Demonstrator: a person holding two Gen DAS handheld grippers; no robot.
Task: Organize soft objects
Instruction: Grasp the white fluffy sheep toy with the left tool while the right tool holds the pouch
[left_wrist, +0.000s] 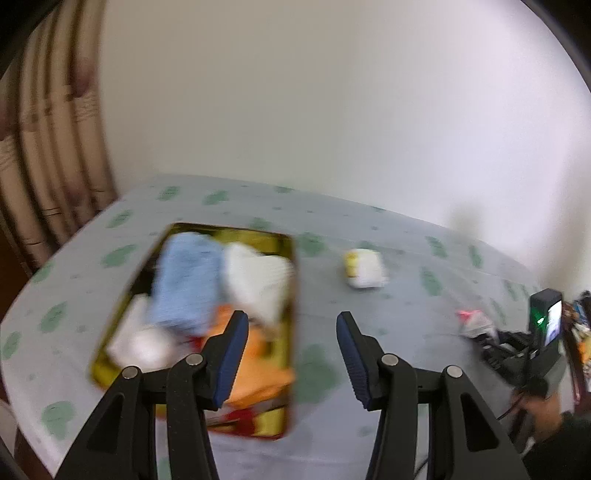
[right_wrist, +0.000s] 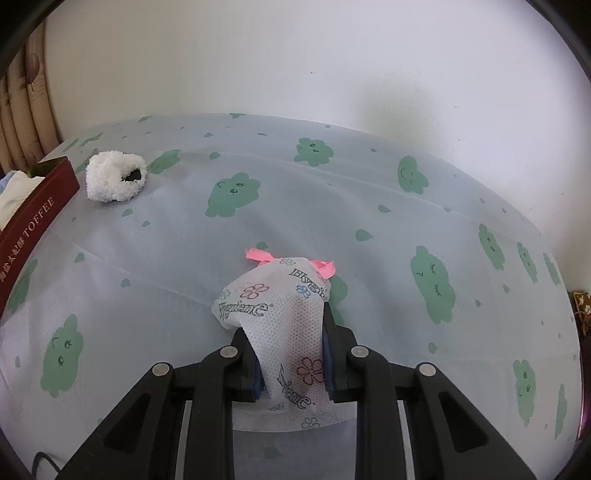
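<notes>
My left gripper (left_wrist: 291, 321) hangs open and empty over the right edge of a gold-lined tin box (left_wrist: 229, 229); this view is blurred. The box holds a blue cloth (left_wrist: 184, 280), white cloths (left_wrist: 258, 280) and an orange cloth (left_wrist: 258, 369). My right gripper (right_wrist: 286, 332) is shut on a white mesh pouch (right_wrist: 273, 295) with pink ribbon and a flower print, lifted just above the table. The same pouch (left_wrist: 474, 323) shows at the far right of the left wrist view. A white fluffy item (right_wrist: 112, 181) lies on the table beside the box's dark red wall (right_wrist: 33, 221).
A pale tablecloth (right_wrist: 332, 206) with green cloud figures covers the table, which stands against a white wall. Striped curtains (left_wrist: 48, 147) hang at the left. A person's hand (left_wrist: 546, 413) holds the right gripper. Clutter sits past the table's right edge (right_wrist: 581, 310).
</notes>
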